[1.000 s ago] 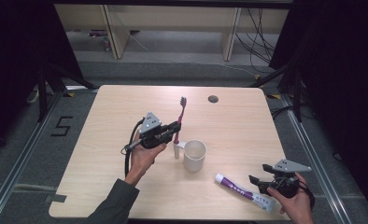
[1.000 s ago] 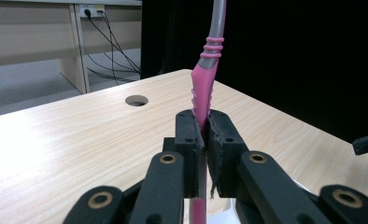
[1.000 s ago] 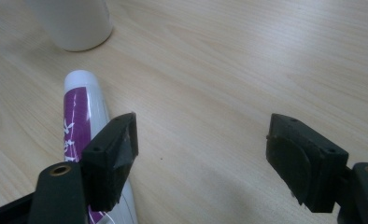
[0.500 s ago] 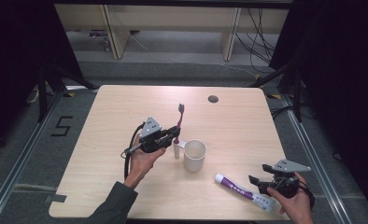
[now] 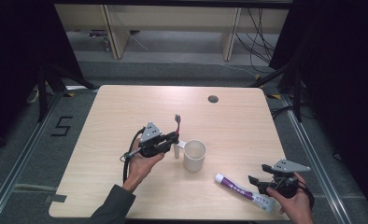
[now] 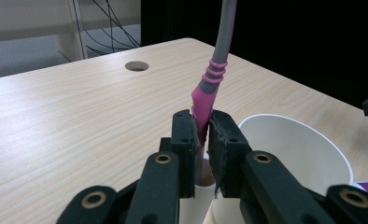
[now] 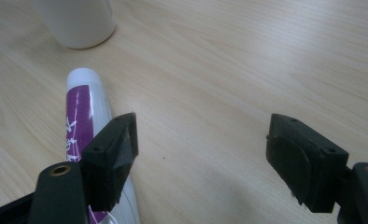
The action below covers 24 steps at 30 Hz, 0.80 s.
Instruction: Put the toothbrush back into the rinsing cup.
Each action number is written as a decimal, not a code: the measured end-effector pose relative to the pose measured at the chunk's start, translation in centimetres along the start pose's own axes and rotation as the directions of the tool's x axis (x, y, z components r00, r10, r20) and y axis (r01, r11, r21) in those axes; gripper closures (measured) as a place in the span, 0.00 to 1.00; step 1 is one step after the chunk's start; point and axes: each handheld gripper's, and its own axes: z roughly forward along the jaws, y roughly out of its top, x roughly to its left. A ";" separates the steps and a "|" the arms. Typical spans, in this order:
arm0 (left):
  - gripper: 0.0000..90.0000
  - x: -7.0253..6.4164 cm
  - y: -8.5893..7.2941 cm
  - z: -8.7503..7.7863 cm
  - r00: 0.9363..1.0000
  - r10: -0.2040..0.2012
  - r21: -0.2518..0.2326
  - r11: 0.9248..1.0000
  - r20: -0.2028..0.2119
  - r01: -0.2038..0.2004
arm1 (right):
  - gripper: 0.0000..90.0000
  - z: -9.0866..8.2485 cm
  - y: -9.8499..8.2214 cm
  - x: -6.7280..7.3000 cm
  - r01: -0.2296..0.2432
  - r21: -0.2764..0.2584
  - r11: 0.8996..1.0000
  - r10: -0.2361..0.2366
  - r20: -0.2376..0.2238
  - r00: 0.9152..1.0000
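Materials and finishes, as seen

Pale wood-grain surface [image 5: 126, 116], smooth and matt. White paper cup [image 5: 194, 155], matt. Toothbrush [image 6: 209, 91] in pink rubbery plastic with ribbed rings, grey smooth stem above. Glossy plastic tube [image 7: 86, 121], white with purple print. Matt black plastic left gripper [image 6: 201, 140] and right gripper [image 7: 201, 154], brass-coloured rivets, rough worn pads [image 6: 222, 154].

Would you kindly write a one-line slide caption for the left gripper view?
Left gripper clamps a pink-and-grey toothbrush upright beside a white paper cup on the wooden table.
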 end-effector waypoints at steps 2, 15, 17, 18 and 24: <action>0.89 0.0 -0.1 0.0 1.000 0.002 0.004 1.000 -0.002 -0.002 | 0.29 0.1 0.0 0.0 0.005 -0.006 1.000 -0.005 0.001 1.000; 0.83 -0.1 -0.6 -0.1 1.000 0.000 0.025 1.000 0.005 0.000 | 0.29 0.0 0.0 0.0 0.007 -0.005 1.000 -0.007 0.003 1.000; 0.77 -0.2 -0.6 -0.2 1.000 0.001 0.026 1.000 -0.006 -0.001 | 0.29 0.1 0.0 0.0 0.007 -0.004 1.000 -0.007 0.002 1.000; 0.74 -0.3 -0.5 -0.3 1.000 0.003 0.026 1.000 -0.010 -0.003 | 0.29 0.1 0.0 0.0 0.008 -0.004 1.000 -0.008 0.002 1.000; 0.53 -0.5 0.0 -0.7 0.999 -0.017 0.024 1.000 -0.039 0.018 | 0.29 0.0 0.0 0.0 0.006 -0.005 1.000 -0.006 0.002 1.000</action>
